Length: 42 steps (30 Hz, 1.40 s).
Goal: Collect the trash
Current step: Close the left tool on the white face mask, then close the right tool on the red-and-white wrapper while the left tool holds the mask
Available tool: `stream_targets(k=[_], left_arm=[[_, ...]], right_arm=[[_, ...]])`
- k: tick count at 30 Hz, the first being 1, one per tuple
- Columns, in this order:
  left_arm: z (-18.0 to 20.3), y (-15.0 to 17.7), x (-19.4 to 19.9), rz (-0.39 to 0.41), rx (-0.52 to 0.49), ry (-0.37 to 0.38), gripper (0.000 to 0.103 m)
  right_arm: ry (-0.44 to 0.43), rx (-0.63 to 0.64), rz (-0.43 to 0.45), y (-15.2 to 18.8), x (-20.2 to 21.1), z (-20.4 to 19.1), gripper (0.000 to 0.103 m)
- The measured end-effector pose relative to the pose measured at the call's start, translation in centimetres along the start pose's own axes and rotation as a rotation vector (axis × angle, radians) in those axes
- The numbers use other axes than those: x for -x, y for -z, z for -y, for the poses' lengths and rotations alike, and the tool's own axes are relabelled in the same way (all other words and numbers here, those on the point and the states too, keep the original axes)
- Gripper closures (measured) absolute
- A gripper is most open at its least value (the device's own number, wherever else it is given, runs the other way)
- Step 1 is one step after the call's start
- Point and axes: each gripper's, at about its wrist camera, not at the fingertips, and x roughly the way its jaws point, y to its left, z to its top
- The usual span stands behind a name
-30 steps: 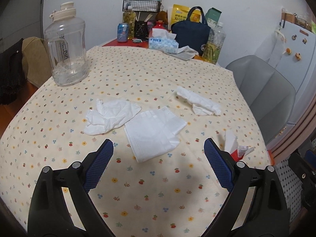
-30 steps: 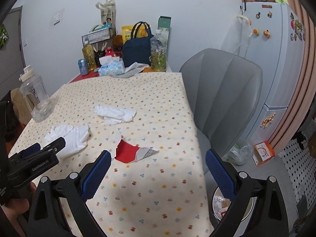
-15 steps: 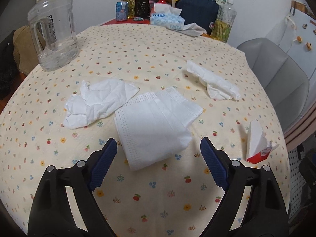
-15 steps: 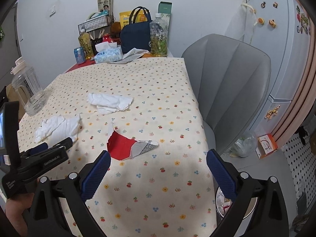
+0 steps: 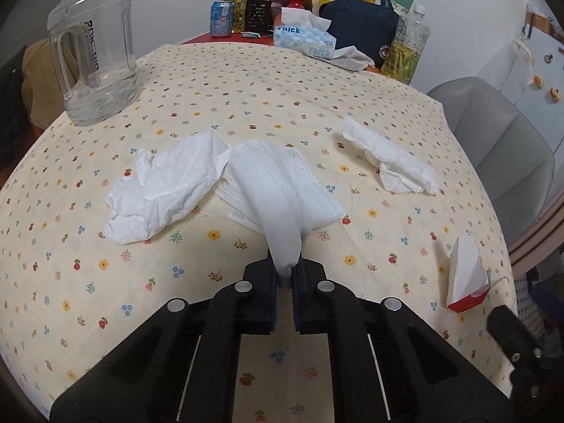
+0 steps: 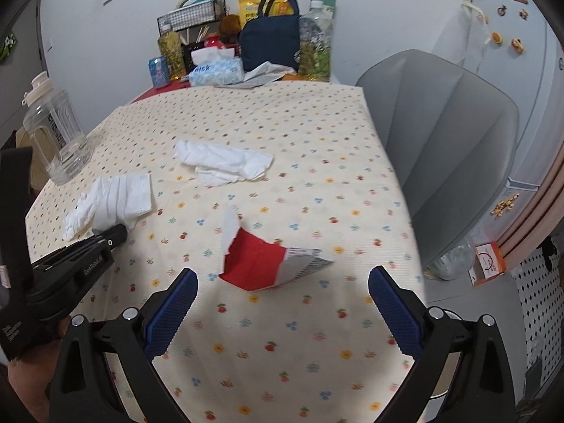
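My left gripper (image 5: 284,276) is shut on the near edge of a white folded napkin (image 5: 282,194) that lies on the flowered tablecloth (image 5: 211,299). A crumpled white tissue (image 5: 169,190) touches the napkin's left side. Another crumpled tissue (image 5: 391,160) lies to the right. A torn red and white wrapper (image 5: 467,276) sits near the right table edge. In the right wrist view my right gripper (image 6: 282,312) is open and empty, just short of the red wrapper (image 6: 261,264). The left gripper (image 6: 105,239) shows there holding the napkin (image 6: 120,201). The far tissue (image 6: 222,164) lies beyond.
A clear water jug (image 5: 93,53) stands at the left. A tissue box (image 5: 303,37), can, bottles and a navy bag (image 5: 359,28) crowd the far end. A grey chair (image 6: 447,134) stands right of the table. A fridge (image 6: 511,53) is behind it.
My left gripper has moved forward and shut on the napkin's near edge, bunching it. My right gripper has come closer to the red wrapper and stays open.
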Motion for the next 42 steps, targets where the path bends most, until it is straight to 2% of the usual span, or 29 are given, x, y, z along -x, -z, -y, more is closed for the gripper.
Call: stream_targets(k=[8, 14, 17, 19, 20, 21, 23, 27, 34, 42], left_arm=[[0.2, 0.0, -0.1, -0.001, -0.004, 0.001, 0.096], [0.1, -0.1, -0.1, -0.002, -0.001, 0.005, 0.096], [0.2, 0.0, -0.2, -0.001, 0.002, 0.009, 0.096], [0.1, -0.1, -0.2, 0.0, 0.005, 0.012, 0.096], [0.0, -0.1, -0.1, 0.001, 0.006, 0.011, 0.096], [0.0, 0.0, -0.1, 0.002, 0.007, 0.01, 0.096], [0.1, 0.0, 0.1, 0.004, 0.011, 0.012, 0.097], [0.4, 0.1, 0.9, 0.017, 0.004, 0.019, 0.097], [1.9, 0.2, 3.0, 0.054, -0.028, 0.037, 0.097], [4.7, 0.7, 4.3, 0.066, -0.071, 0.069, 0.097]], right_arm=[[-0.008, 0.025, -0.017, -0.5, -1.6, -1.7, 0.008], [0.009, 0.012, -0.033, -0.8, -3.4, -1.6, 0.01], [0.008, -0.003, -0.058, -0.8, -4.2, -1.2, 0.028], [0.0, -0.009, -0.039, -0.9, -3.8, -0.9, 0.036], [0.008, 0.001, -0.024, -1.0, -3.4, -0.9, 0.053], [0.009, 0.013, -0.023, -1.0, -3.1, -0.8, 0.075], [-0.025, 0.005, -0.058, -1.1, -3.1, -0.5, 0.075], [-0.033, 0.004, -0.048, -0.8, -2.1, 0.0, 0.077], [-0.062, -0.005, 0.006, -0.7, 0.9, 0.6, 0.078], [-0.052, -0.041, 0.054, -0.1, 3.9, 3.1, 0.078]])
